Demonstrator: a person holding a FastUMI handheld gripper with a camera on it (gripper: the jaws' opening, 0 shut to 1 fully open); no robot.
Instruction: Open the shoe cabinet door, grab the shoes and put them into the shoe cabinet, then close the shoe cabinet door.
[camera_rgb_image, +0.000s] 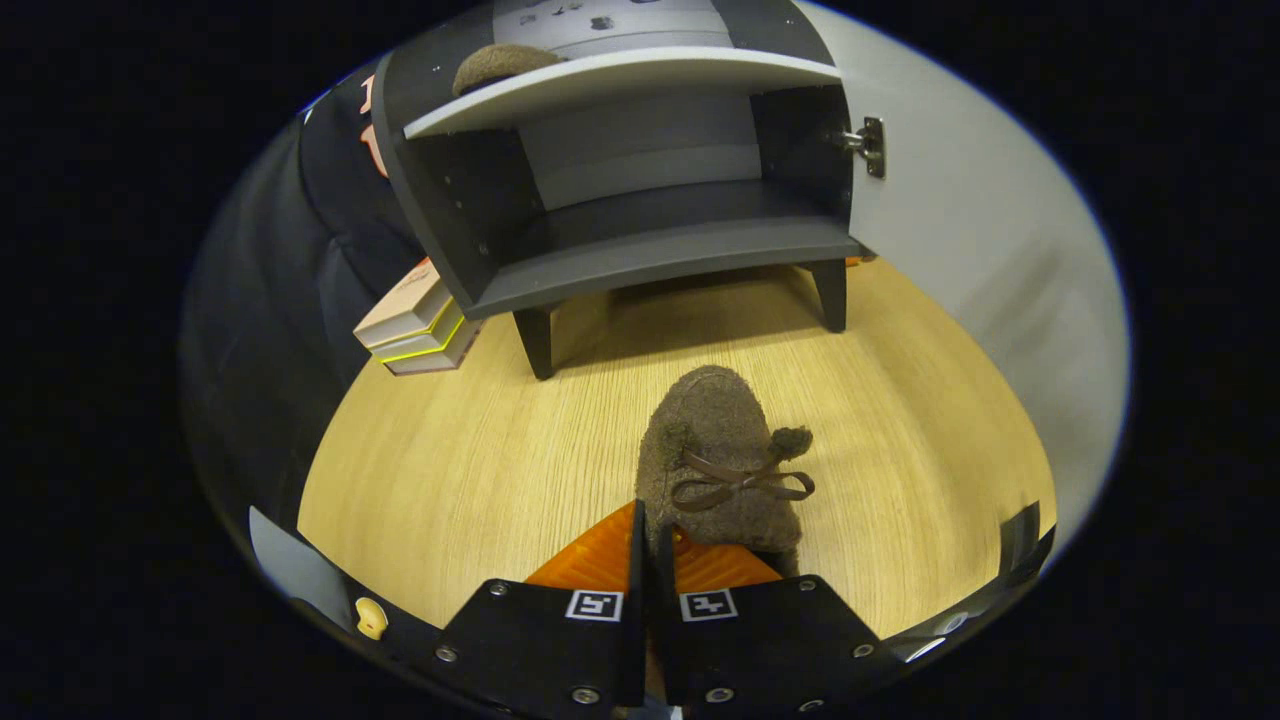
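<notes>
A brown fuzzy shoe (722, 455) with a thin bow lace sticks out just ahead of my gripper (648, 545), toe pointing toward the cabinet. The orange fingers (600, 555) are pressed close together on the rim of its heel end, so the gripper is shut on it. Beyond the shoe stands the dark grey shoe cabinet (640, 255) on short legs. Its pale door (960, 210) is swung open to the right, and the lower compartment is bare. A second brown shoe (500, 65) lies on the upper shelf, at its left end.
A stack of books (415, 330) lies on the wooden floor (480, 450) by the cabinet's left front leg. The booth's black cloth wall runs along the left. A metal hinge (868, 145) joins the door to the cabinet's right side.
</notes>
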